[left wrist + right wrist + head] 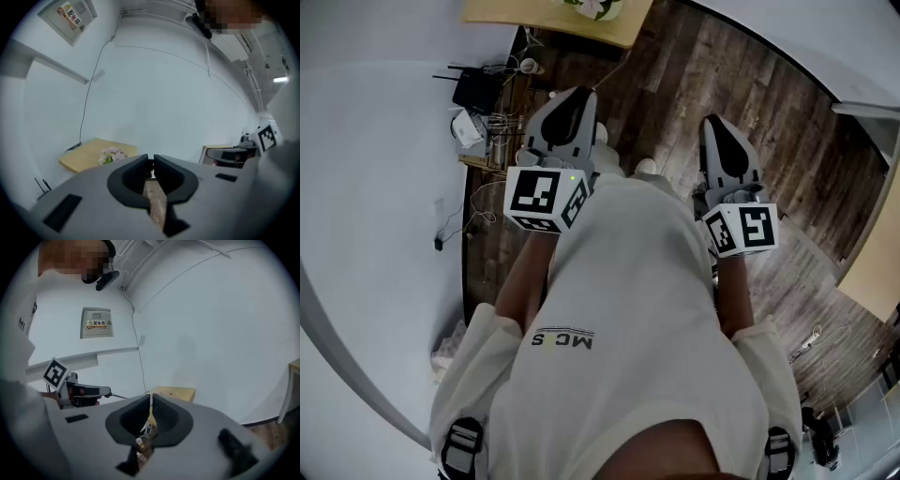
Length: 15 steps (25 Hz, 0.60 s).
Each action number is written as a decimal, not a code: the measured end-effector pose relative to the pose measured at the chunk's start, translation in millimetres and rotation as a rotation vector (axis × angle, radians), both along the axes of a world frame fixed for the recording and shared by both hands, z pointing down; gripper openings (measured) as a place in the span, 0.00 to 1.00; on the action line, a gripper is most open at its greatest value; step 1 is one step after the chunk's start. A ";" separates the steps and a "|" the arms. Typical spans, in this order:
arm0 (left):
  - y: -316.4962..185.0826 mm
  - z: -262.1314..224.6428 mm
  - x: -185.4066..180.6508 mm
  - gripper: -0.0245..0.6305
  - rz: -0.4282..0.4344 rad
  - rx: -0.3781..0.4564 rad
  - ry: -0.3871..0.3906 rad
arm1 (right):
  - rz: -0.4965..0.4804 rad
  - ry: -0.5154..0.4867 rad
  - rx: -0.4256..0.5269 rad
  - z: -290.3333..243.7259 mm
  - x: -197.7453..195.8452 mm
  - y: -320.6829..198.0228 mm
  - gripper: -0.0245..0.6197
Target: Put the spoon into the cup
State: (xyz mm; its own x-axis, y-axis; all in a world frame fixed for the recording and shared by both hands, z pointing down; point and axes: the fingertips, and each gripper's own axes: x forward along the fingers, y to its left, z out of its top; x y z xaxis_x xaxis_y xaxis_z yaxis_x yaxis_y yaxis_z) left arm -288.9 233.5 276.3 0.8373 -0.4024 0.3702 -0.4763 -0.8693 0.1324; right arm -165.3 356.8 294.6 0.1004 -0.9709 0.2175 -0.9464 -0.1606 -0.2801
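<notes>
In the head view the left tool (572, 98) and right tool (714, 124) hang apart over the wooden floor (787, 122). The left gripper view shows its jaws pressed together on nothing, with a desk (82, 158) beyond. In the right gripper view the jaws are likewise clenched and empty. No view shows spoon or cup.

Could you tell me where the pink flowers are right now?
In the left gripper view, the flowers sit on the wooden table by the wall, just left of the shut left gripper.
</notes>
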 end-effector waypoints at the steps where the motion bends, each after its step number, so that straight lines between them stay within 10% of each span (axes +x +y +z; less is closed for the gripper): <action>1: 13.1 3.7 -1.9 0.11 -0.001 -0.030 0.003 | 0.011 -0.009 -0.012 2.7 0.6 6.1 0.10; 15: 67.8 -4.2 12.5 0.11 0.025 -0.020 0.015 | 0.091 -0.015 0.012 1.7 23.1 68.0 0.10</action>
